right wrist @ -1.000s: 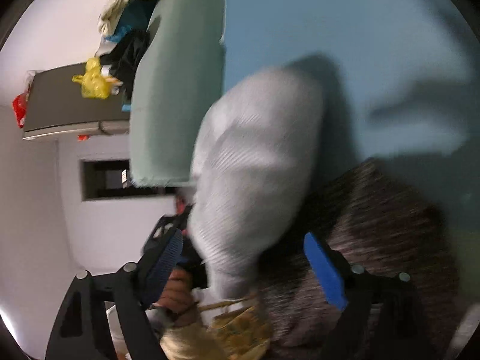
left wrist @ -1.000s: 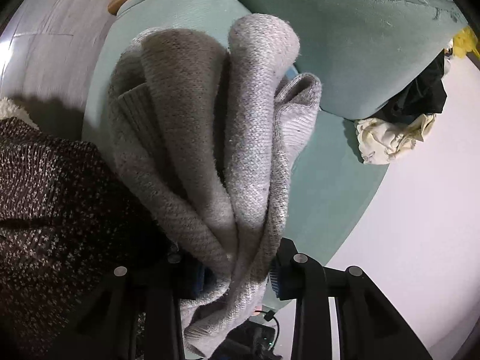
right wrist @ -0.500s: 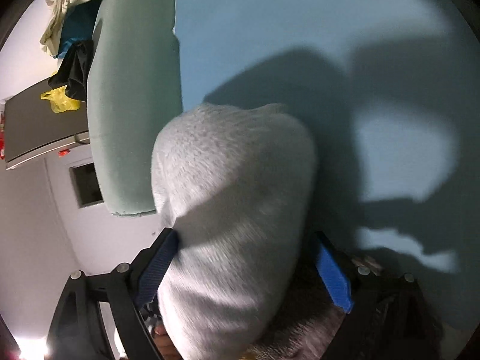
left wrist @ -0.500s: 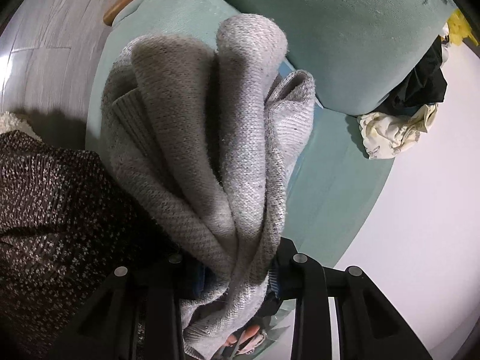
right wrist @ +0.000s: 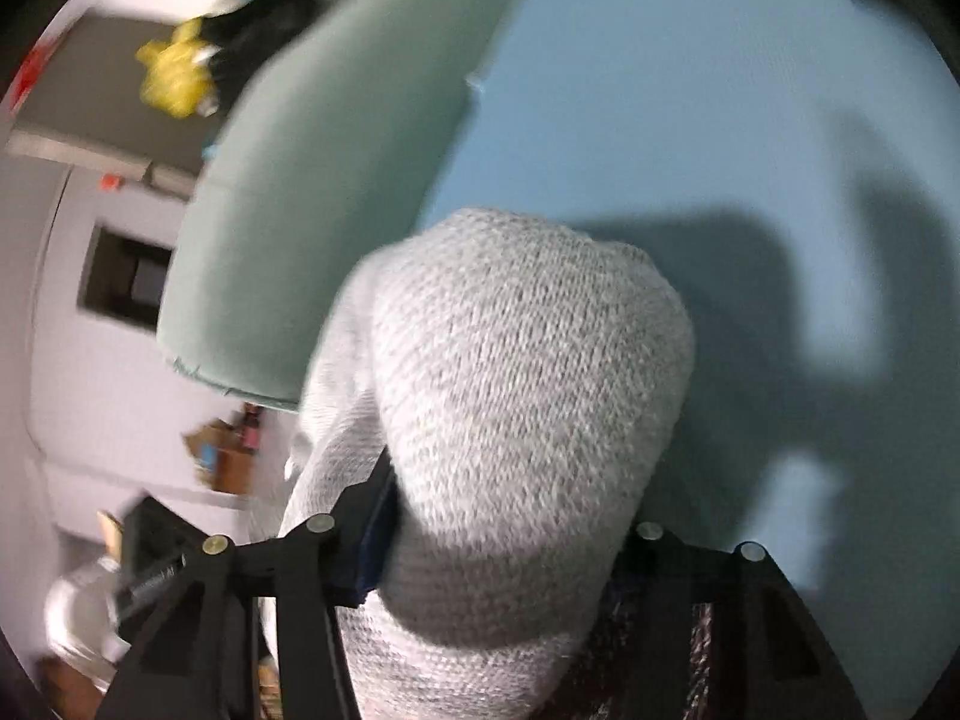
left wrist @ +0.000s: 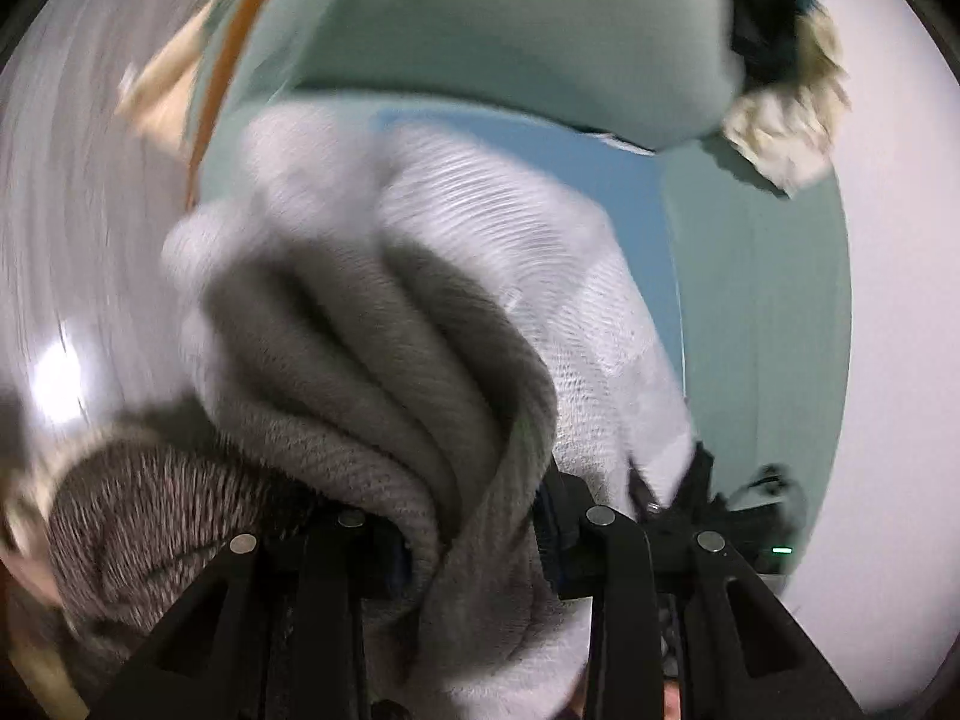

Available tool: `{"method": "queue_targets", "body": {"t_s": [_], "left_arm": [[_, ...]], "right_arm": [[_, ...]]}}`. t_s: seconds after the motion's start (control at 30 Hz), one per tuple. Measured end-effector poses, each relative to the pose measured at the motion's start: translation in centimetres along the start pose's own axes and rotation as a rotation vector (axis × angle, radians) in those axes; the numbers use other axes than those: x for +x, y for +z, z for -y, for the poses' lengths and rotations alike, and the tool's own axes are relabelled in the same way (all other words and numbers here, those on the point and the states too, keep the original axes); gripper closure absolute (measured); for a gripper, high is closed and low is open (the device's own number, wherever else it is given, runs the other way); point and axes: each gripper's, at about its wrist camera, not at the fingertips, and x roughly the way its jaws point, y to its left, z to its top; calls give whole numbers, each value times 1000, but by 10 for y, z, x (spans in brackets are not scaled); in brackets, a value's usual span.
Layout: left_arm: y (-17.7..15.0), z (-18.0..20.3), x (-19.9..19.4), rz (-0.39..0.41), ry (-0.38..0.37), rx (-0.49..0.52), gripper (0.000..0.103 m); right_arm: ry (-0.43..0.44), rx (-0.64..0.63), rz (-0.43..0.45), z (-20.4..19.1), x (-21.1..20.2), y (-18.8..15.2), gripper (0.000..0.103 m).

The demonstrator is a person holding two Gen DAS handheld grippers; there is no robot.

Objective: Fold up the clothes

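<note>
A light grey knit sweater (left wrist: 420,324) hangs bunched in folds from my left gripper (left wrist: 474,531), which is shut on it. The same sweater (right wrist: 516,384) fills the middle of the right wrist view, and my right gripper (right wrist: 504,540) is shut on another part of it. Both hold it above the blue-green sofa seat (right wrist: 690,120). A dark speckled knit garment (left wrist: 150,516) lies at the lower left of the left wrist view and shows under my right gripper (right wrist: 654,648). The left wrist view is motion-blurred.
The sofa's green back cushion (left wrist: 510,30) and arm cushion (right wrist: 324,180) border the seat. A pile of black and cream clothes (left wrist: 780,90) lies on the sofa back. A yellow item (right wrist: 174,72) sits on a grey cabinet. Pale floor (left wrist: 78,210) lies left.
The right gripper has closed on the sweater, which was loose between open jaws before. The left gripper has swung fast with the sweater, so the sofa back now fills the top of its view.
</note>
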Motion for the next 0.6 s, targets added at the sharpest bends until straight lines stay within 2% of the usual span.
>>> {"method": "queue_targets", "body": {"t_s": [0.13, 0.27, 0.33, 0.43, 0.47, 0.57, 0.6], "left_arm": [[13, 43, -1, 47, -36, 107, 69], [28, 91, 3, 118, -85, 223, 69], [52, 127, 8, 159, -110, 285, 69], [72, 183, 37, 295, -123, 407, 69], [75, 190, 46, 327, -125, 428, 69], [98, 224, 95, 434, -124, 490, 69], [108, 239, 122, 474, -108, 515, 68]], "right_arm": [[-49, -181, 135, -38, -33, 26, 49], [-55, -270, 250, -51, -64, 72, 49], [-51, -294, 306, -49, -77, 103, 49], [-54, -327, 361, -40, -83, 149, 49], [-60, -335, 373, -35, -82, 167, 49], [-113, -343, 403, -14, -66, 230, 49], [-132, -346, 407, -6, -61, 246, 49]]}}
